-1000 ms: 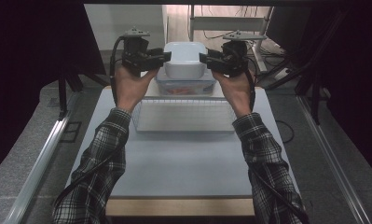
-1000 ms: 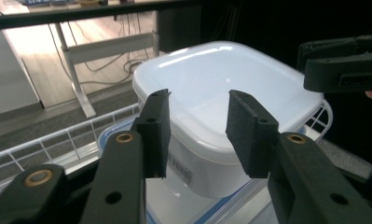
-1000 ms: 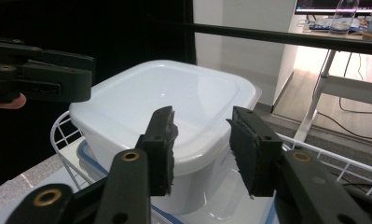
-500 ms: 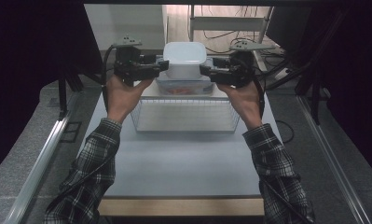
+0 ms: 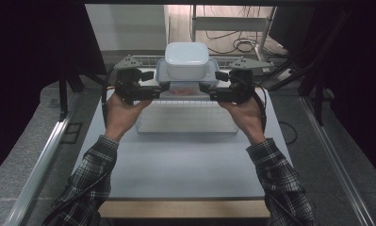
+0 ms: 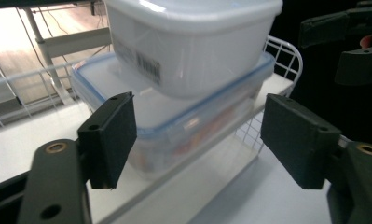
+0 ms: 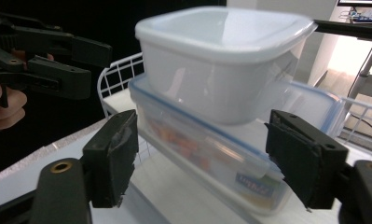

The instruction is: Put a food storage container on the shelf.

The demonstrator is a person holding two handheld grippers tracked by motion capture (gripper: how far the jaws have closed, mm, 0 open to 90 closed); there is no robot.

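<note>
Dim, dark-edged high view; bright backlight beyond the table; white lids glare softly.

left claw (image 5: 161,88) jaws just opening, right claw (image 5: 209,89) likewise, tips facing inward

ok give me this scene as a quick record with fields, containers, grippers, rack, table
top container: white lidded tub, stacked on the lower box
lower container: clear box with blue-trimmed lid, resting on the rack
rack: white wire rack on the table
left gripper: jaws have just been opening, apart from the box, at its left end
right gripper: jaws have just been opening, apart from the box, at its right end
table: pale top
</note>
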